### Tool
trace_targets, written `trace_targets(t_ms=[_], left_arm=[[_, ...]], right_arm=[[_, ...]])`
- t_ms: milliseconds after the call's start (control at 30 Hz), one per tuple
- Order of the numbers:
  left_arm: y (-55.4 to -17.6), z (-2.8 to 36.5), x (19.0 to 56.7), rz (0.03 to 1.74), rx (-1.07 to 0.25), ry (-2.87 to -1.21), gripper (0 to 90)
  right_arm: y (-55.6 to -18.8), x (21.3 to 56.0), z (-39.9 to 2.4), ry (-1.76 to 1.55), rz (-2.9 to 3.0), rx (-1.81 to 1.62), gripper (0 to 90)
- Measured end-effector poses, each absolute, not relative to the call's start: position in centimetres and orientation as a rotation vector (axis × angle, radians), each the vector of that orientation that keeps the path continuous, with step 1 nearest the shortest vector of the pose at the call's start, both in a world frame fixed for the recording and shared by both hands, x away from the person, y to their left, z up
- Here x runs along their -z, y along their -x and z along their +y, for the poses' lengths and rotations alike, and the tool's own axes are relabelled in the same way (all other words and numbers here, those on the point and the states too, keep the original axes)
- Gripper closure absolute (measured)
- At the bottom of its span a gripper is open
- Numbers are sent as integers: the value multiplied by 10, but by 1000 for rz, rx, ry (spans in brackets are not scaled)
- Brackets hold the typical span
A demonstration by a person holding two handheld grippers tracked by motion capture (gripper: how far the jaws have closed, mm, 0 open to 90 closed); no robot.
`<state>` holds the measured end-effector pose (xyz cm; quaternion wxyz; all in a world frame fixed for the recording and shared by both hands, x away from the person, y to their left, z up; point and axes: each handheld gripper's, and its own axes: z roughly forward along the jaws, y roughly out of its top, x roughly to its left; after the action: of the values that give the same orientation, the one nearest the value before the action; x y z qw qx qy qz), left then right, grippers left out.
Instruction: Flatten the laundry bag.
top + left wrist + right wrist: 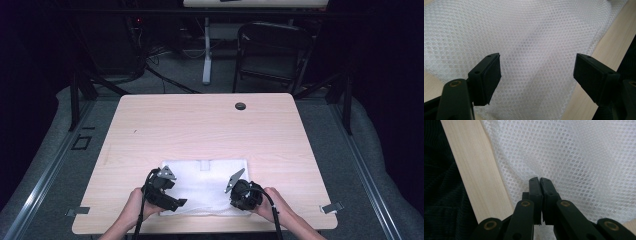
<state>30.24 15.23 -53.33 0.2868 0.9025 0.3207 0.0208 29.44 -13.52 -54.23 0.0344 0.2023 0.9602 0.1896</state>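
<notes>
A white mesh cloth (205, 180) lies flat near the front edge of the light wood table (200, 125). My left gripper (172, 200) sits at the cloth's front left corner. In the left gripper view it (537, 66) is open, jaws wide apart over the mesh cloth (524, 30), with nothing between them. My right gripper (241, 196) is at the cloth's front right part. In the right gripper view it (539, 180) is shut, and the mesh cloth (574, 152) puckers into its tips close to the cloth's edge by the bare wood (471, 170).
A round cable hole (240, 106) sits at the table's far side. A dark folding chair (272, 50) and a desk leg (206, 50) stand behind the table. Metal clips (331, 207) (77, 211) mark the front corners. The table edge lies just behind my hands.
</notes>
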Motion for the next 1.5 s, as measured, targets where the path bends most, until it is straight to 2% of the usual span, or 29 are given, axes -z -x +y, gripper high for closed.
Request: trace_targets(t_ms=[500, 1000, 1100, 1267, 1433, 1500], left_arm=[[-299, 151, 527, 831, -80, -2363, 187], [-294, 140, 528, 787, -31, -2372, 149], [-293, 135, 533, 768, -15, -2414, 176], [-293, 127, 539, 743, -54, -2458, 247], [-294, 126, 542, 741, -81, -2470, 282], [-294, 125, 542, 739, -94, -2474, 325]], right_arm=[[-299, 523, -146, -697, 2871, -686, 888], [-304, 510, -149, -771, 2812, -792, 888], [-304, 508, -149, -777, 2804, -794, 888], [-304, 506, -146, -784, 2804, -815, 888], [-305, 505, -143, -795, 2794, -823, 889], [-306, 503, -141, -788, 2795, -830, 890]])
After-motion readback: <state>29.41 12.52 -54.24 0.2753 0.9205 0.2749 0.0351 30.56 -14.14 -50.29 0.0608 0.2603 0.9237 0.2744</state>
